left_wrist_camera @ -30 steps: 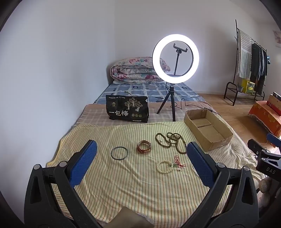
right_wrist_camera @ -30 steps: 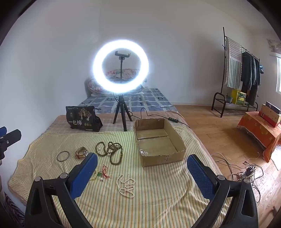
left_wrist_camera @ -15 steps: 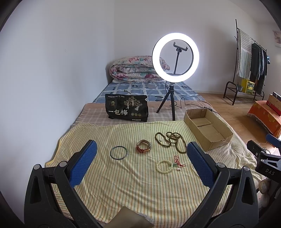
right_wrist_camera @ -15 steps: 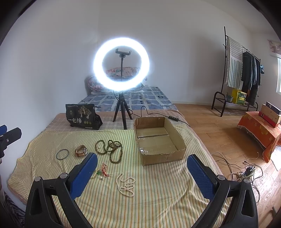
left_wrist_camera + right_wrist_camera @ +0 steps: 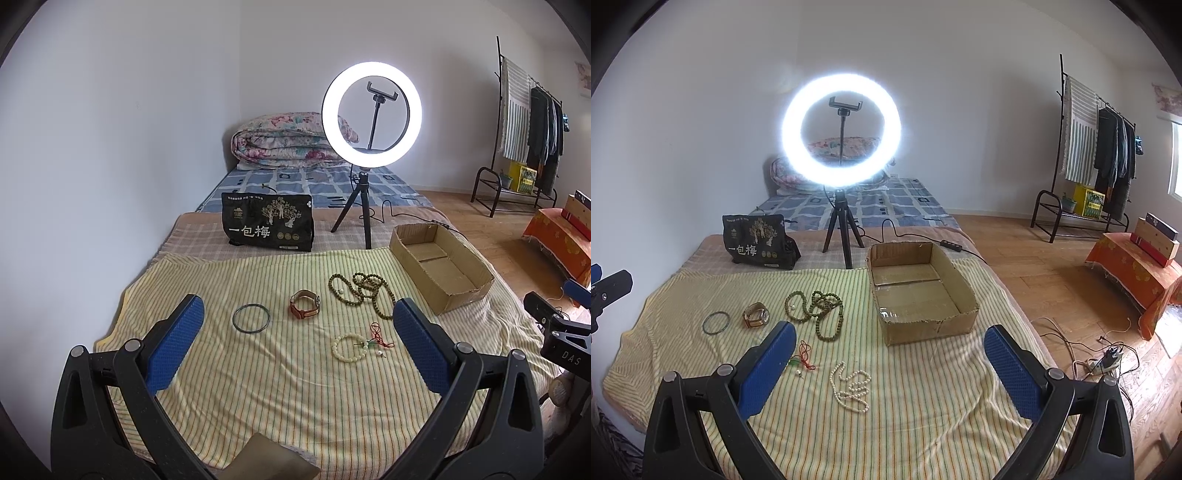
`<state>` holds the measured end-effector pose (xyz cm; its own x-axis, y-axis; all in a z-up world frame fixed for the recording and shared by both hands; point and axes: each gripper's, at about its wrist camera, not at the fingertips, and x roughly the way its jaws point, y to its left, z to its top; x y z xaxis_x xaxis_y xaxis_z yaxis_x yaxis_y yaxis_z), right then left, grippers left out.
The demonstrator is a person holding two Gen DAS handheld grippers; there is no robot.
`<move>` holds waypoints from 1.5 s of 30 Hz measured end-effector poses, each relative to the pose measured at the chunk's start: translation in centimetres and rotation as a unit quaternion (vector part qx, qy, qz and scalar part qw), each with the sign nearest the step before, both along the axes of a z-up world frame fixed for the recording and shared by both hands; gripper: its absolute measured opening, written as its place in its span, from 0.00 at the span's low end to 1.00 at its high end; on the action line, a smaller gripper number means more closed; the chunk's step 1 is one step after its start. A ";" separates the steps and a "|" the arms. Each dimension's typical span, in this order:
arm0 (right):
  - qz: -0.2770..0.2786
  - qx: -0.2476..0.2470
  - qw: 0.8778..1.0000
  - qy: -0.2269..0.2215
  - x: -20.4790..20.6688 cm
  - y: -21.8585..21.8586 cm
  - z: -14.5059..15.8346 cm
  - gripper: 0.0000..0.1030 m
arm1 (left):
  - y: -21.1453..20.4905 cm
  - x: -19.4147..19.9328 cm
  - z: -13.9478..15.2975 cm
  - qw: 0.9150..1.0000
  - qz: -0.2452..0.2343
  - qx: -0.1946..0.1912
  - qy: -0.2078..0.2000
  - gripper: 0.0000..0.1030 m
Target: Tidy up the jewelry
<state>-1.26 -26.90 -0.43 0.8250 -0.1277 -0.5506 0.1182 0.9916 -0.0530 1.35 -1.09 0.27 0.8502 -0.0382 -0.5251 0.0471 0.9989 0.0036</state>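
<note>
Left claw: our left claw (image 5: 295, 328) hangs over the striped cloth (image 5: 258, 387), spread wide, holding nothing.
Right claw: our right claw (image 5: 888, 349) is spread wide too, with nothing in it.
Jewelry: it all lies on the cloth on the bed. We see a dark ring bangle (image 5: 251, 318), a brown watch (image 5: 304, 303), long green beads (image 5: 364, 291), a pale bead bracelet (image 5: 349, 347) with red string, and a white bead necklace (image 5: 849, 386).
Box: the cardboard box (image 5: 925, 326) sits just beside the green beads.
Ring light: the ring light (image 5: 841, 129) stands behind the cloth, next to a black bag (image 5: 757, 242).
</note>
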 end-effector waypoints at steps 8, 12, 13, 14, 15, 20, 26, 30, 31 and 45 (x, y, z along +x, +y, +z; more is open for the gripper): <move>-0.007 0.010 1.000 0.004 0.3 0.1 -0.3 1.00 | 0.3 1.3 -0.5 1.000 -0.004 0.005 0.012 1.00; -0.007 0.010 1.000 0.013 0.4 0.2 -0.4 1.00 | 0.5 2.0 -0.7 1.000 -0.007 0.011 0.019 1.00; -0.007 0.011 1.000 0.010 0.4 0.2 -0.5 1.00 | 0.6 2.4 -0.7 1.000 -0.008 0.012 0.020 1.00; -0.006 0.010 1.000 0.009 0.4 0.2 -0.5 1.00 | 0.6 2.6 -0.7 1.000 -0.009 0.014 0.021 1.00; -0.006 0.011 1.000 0.006 0.5 0.1 -0.5 1.00 | 0.8 2.9 -0.8 1.000 -0.011 0.016 0.023 1.00; -0.011 0.010 1.000 0.011 0.7 -0.2 -0.8 1.00 | 1.4 4.6 -1.1 0.999 -0.019 0.016 0.038 1.00; -0.016 0.013 0.999 0.026 1.1 -0.8 -1.2 1.00 | 3.6 7.0 -1.9 0.998 -0.005 0.006 0.061 1.00; -0.020 0.019 0.999 0.036 1.5 -1.8 -1.9 1.00 | 5.5 8.3 -2.6 0.997 0.004 0.004 0.072 1.00; -0.023 0.020 0.999 0.035 1.6 -2.1 -2.0 1.00 | 6.0 8.5 -2.7 0.997 0.005 0.002 0.073 1.00; 0.067 0.024 0.995 0.064 6.3 -3.0 -3.7 1.00 | 9.8 10.7 -4.5 0.997 0.001 -0.016 0.080 1.00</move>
